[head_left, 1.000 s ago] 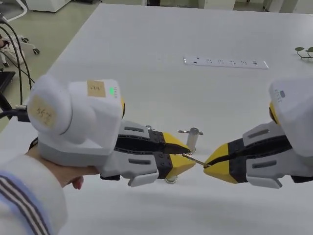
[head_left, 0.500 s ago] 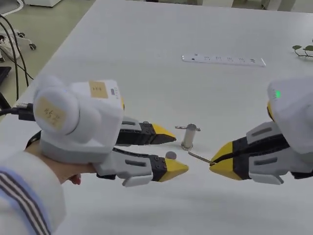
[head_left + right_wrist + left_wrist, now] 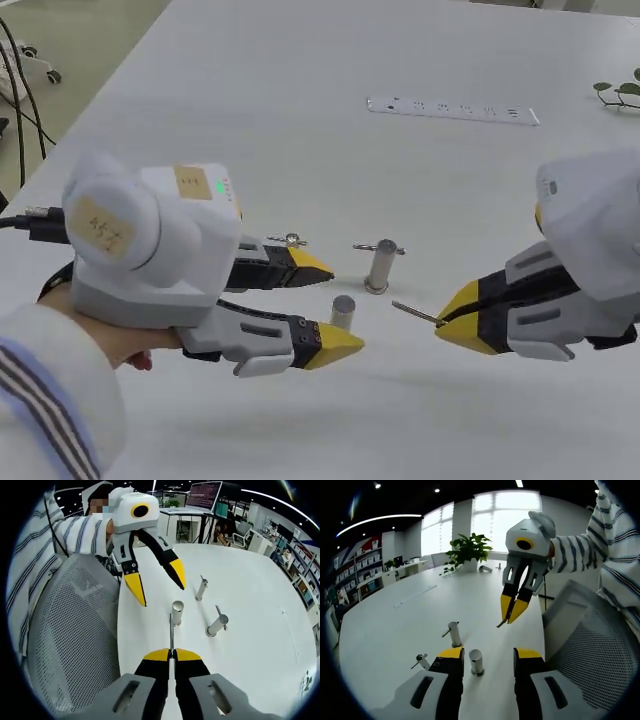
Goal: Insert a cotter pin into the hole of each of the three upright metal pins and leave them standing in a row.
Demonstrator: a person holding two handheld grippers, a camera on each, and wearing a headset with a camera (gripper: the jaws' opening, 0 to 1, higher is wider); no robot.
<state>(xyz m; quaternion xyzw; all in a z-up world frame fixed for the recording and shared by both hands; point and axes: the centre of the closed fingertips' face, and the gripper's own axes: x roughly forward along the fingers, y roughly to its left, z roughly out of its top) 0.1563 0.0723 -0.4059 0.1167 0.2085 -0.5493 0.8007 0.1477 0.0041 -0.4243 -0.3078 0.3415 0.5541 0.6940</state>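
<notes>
Item: cotter-pin job on a white table (image 3: 300,120), two of three pins fitted by our count. Tools, two: the left gripper (image 3: 489,654), jaws spread to either side of the bare pin (image 3: 343,311) and touching nothing; the right gripper (image 3: 443,318), jaws pressed together on the tail of the held cotter (image 3: 412,311), whose free end points at the bare pin from just beside it. Metal pins, three, all upright and near one another: the bare pin, nearest us; the right pin (image 3: 380,268) with the right cotter (image 3: 368,247) through its top; the left pin (image 3: 201,590) with the left cotter (image 3: 287,240), just beside the left gripper's far jaw. Cotters, three in all: two seated, one in hand. Also one power strip (image 3: 452,110), well apart at the far side. Hazards, as we judge them: nothing steadies the bare pin, so a cotter tip that meets its wall instead of its hole would likely tip it or slide it out of line. We cannot make out the hole or which way it faces, so the approach may be off-axis. The cotter is thin and held by one end, so it may swivel in the pinch under a push. If the left jaws close carelessly, the far jaw could clip the left pin and knock it over.
</notes>
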